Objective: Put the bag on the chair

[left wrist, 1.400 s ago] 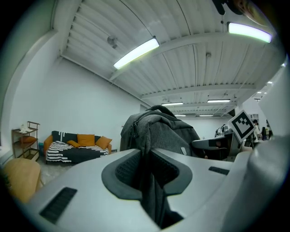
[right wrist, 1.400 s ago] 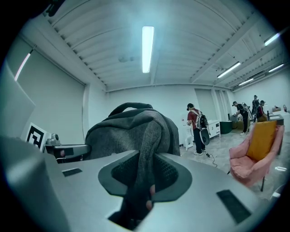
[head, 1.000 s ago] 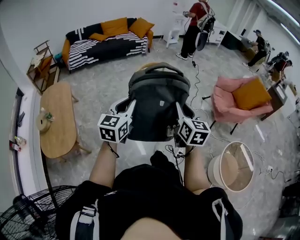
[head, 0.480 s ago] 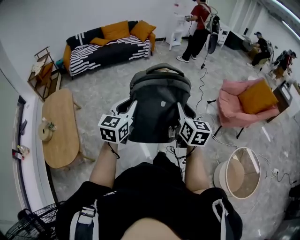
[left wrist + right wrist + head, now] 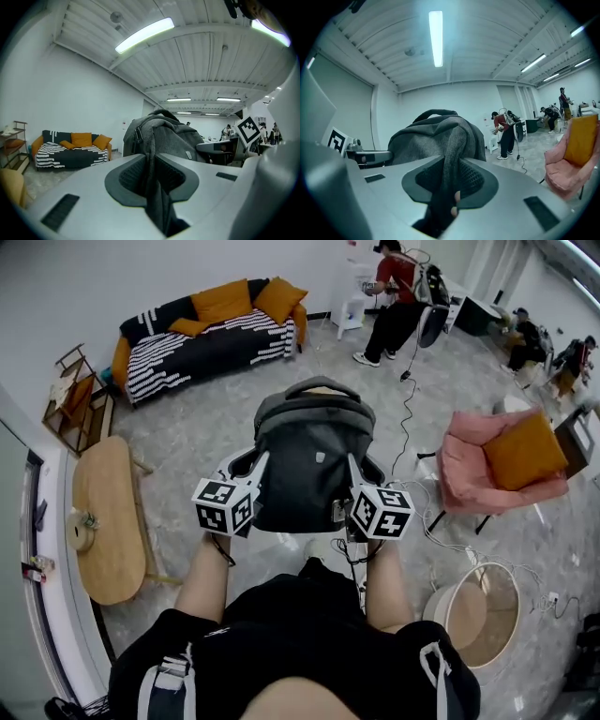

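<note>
Fingers (image 5: 126, 176) of the left gripper (image 5: 255, 465) and right gripper (image 5: 356, 468) pinch the dark grey fabric backpack (image 5: 309, 460) mid-air, well apart from the pink padded armchair (image 5: 461, 474). Such skinny fabric pinches could slip and dump it.

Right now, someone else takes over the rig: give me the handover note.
Left claw: shut on a strap of the bag.
Right claw: shut on the bag's other side.
Bag: grey backpack, held up in front of the person, between both claws.
Chair: pink, ahead to the right, orange cushion on it.
Done: bag lifted.
Left: carry to chair, set down, open both claws.
</note>
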{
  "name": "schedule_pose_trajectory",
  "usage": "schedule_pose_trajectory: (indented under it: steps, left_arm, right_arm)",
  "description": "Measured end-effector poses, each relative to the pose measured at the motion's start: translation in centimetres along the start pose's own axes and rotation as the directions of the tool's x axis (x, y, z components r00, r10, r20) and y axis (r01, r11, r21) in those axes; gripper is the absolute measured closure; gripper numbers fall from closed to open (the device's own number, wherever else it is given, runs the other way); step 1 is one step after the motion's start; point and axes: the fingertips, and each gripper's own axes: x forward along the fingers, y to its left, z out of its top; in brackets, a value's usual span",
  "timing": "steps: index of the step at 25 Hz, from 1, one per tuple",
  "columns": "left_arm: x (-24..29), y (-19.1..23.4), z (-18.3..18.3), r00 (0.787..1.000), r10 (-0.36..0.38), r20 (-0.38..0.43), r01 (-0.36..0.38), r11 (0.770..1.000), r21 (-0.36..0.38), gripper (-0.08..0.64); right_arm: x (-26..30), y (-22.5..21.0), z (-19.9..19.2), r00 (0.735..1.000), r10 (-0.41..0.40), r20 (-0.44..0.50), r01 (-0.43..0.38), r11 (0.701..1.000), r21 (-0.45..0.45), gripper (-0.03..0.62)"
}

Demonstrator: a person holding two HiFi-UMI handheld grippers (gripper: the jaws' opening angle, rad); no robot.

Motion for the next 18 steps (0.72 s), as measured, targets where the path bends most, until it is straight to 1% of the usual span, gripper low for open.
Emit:
schedule_pose_trajectory:
  steps: [4,7,9,14,18]
  left_arm:
    - [10.8,2.4,1.1,0.999,0.001,-0.042,-0.001,1.0,-0.007,0.489]
    - [18.3,3.8,2.3,0.998,0.003,-0.055,-0.003,1.0,-0.007,0.489]
    - [22.5,5.1,2.6,0.998,0.006,-0.061,-0.007,1.0,-0.012,0.489]
    - [29.8,7.9,2.0,0.997,0.028,-0.072,-0.029,0.999,-0.013,0.489]
    - [33.2,10.8,2.3,0.996,0.033,-0.088,-0.036,0.999,-0.025,0.489]
  right_arm:
    - [8.5,-7.0,2.4,0.999,0.004,-0.034,-0.004,1.0,-0.012,0.495]
    - [14.3,-11.9,4.8,0.999,0.01,-0.047,-0.012,1.0,-0.026,0.497]
    - [18.0,-14.5,5.7,0.999,0.014,-0.051,-0.016,0.999,-0.036,0.498]
    - [25.5,-19.0,6.1,0.996,0.034,-0.082,-0.037,0.999,-0.035,0.499]
    - [30.9,-20.2,6.5,0.992,0.047,-0.117,-0.05,0.999,-0.021,0.5]
